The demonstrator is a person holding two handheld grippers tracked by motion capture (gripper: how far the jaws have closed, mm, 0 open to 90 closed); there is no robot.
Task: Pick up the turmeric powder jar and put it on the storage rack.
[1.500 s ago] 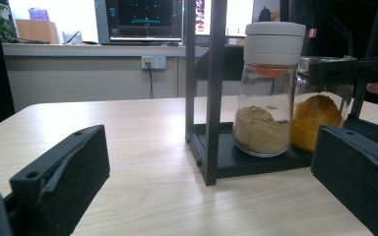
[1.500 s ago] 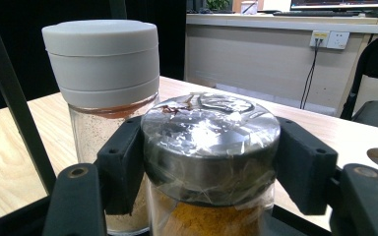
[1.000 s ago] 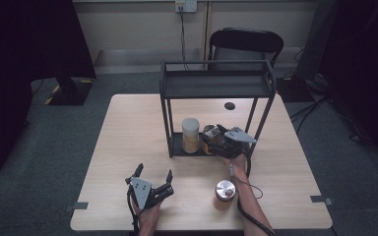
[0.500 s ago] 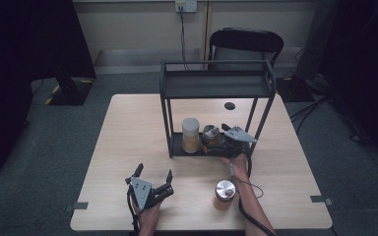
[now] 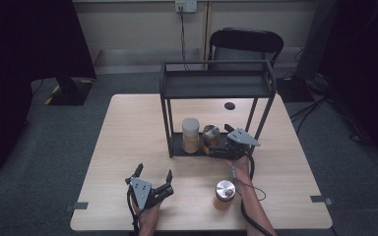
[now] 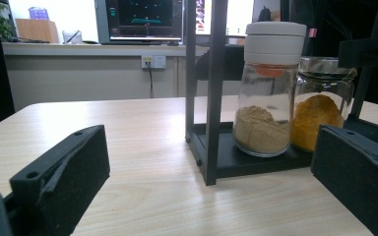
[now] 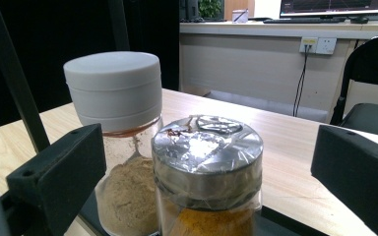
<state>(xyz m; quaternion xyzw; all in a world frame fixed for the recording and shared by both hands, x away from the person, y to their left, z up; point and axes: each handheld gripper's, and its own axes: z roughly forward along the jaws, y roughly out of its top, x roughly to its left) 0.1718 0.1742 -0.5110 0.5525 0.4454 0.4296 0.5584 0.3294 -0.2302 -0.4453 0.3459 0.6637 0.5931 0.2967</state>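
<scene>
Here foil-capped jar (image 7: 206, 172), yellow powder inside, between open right tongs (image 7: 206, 187).

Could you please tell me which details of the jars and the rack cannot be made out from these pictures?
- Foil-topped jar: base cut off by the bottom edge in the right gripper view.
- White-lidded jar: lower left hidden behind that gripper's own jaw there.
- Third jar near the table's front edge: contents too small to tell in the high view.
- Rack: top shelf cut off in the left gripper view.

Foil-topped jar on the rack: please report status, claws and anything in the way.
Right claw open, just released, jaws either side of foil-topped jar. Jar on rack, beside white-lidded jar. Left claw open, empty.
</scene>
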